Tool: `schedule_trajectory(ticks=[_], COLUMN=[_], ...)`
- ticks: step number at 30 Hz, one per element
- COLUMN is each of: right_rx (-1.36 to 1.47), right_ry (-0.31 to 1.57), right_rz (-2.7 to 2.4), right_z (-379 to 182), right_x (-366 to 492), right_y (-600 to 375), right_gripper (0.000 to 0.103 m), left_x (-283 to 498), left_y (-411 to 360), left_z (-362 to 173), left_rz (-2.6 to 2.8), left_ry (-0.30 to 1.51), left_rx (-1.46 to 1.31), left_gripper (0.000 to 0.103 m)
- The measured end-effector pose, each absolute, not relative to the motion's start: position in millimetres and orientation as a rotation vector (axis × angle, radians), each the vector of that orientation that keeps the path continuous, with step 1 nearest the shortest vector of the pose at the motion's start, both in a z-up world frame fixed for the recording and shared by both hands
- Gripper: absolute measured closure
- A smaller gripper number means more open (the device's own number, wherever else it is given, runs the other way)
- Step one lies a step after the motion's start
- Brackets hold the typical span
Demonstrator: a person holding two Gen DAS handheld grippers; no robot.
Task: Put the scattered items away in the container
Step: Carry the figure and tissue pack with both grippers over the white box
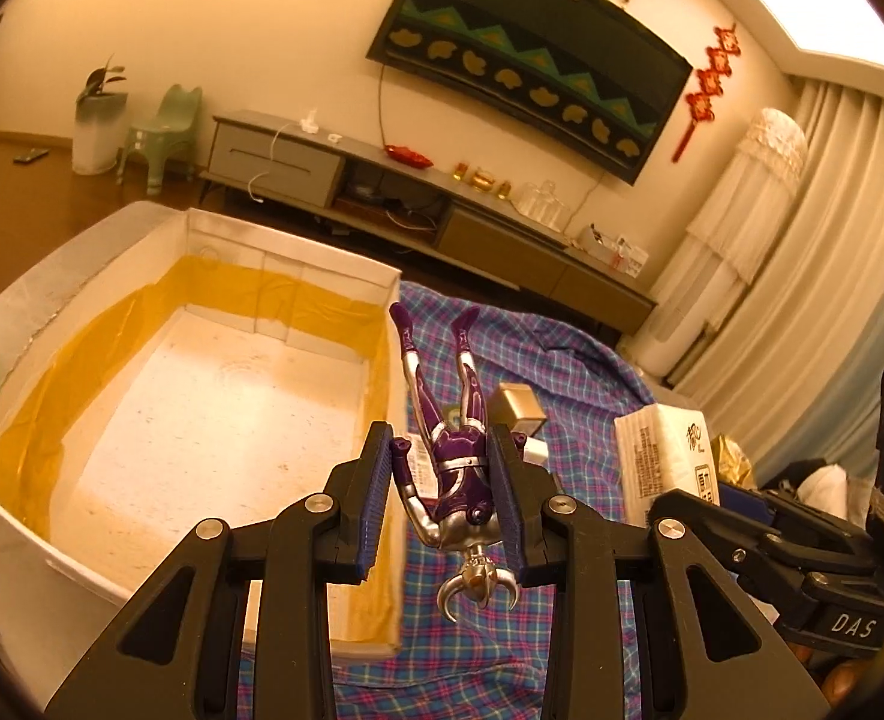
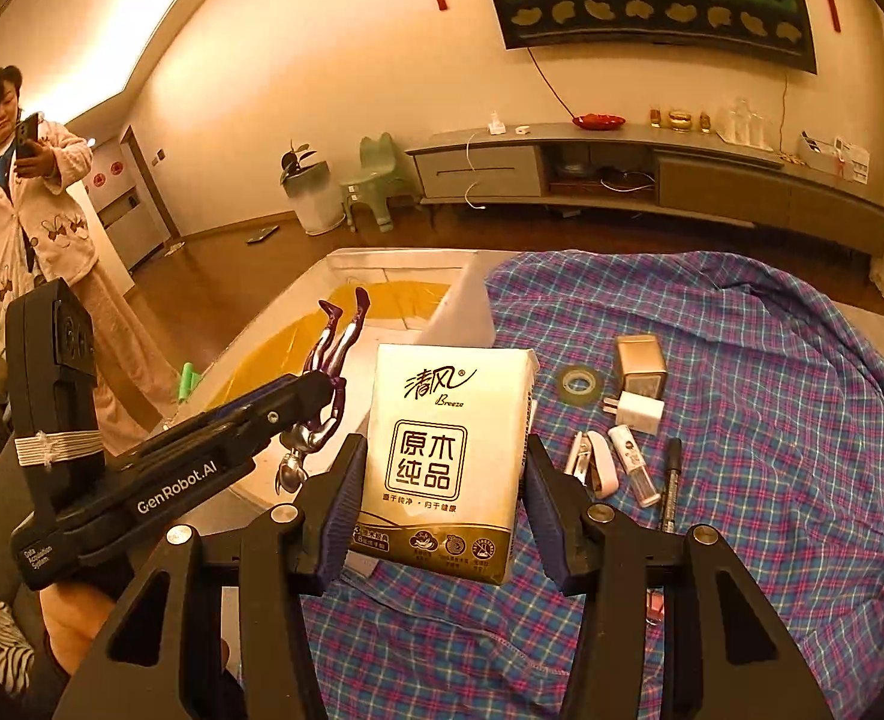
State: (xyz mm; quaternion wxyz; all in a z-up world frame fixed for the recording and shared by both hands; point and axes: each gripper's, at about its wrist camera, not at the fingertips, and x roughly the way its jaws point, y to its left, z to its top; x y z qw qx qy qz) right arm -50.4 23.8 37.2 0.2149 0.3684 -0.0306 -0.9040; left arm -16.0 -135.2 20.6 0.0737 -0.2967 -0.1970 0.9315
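My left gripper (image 1: 447, 501) is shut on a purple and silver toy figure (image 1: 457, 462), held head down at the right rim of the white box (image 1: 22, 312) with a yellow lining. The figure (image 2: 322, 396) and left gripper (image 2: 316, 387) also show in the right wrist view, over the box (image 2: 466, 306). My right gripper (image 2: 439, 510) is shut on a pack of tissues (image 2: 442, 456) and holds it above the plaid cloth (image 2: 772, 420). The tissue pack (image 1: 661, 456) shows at the right in the left wrist view.
On the cloth lie a tape roll (image 2: 580, 385), a gold tin (image 2: 640, 363), a white charger (image 2: 637, 411), a stapler (image 2: 595, 468), a small bottle (image 2: 634, 462) and a black pen (image 2: 671, 480). A person (image 2: 28, 228) stands at the left. A TV cabinet (image 2: 682, 174) lines the far wall.
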Motion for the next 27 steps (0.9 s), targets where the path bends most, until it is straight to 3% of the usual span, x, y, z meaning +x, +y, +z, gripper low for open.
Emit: schedule_trajectory(ticks=[8, 27], right_rx=[1.032, 1.085], right_ry=[-0.045, 0.105], right_rz=[-2.476, -2.380], right_z=[42, 43], right_x=[-59, -117], right_y=[-3, -70], right_gripper=[0.051, 0.051], left_x=[-22, -72], left_y=[-170, -216], left_z=[24, 24], left_rz=[2.811, 2.858], left_ry=[-0.691, -0.701], left_rx=[-0.878, -0.990], left_gripper=[0.070, 0.069])
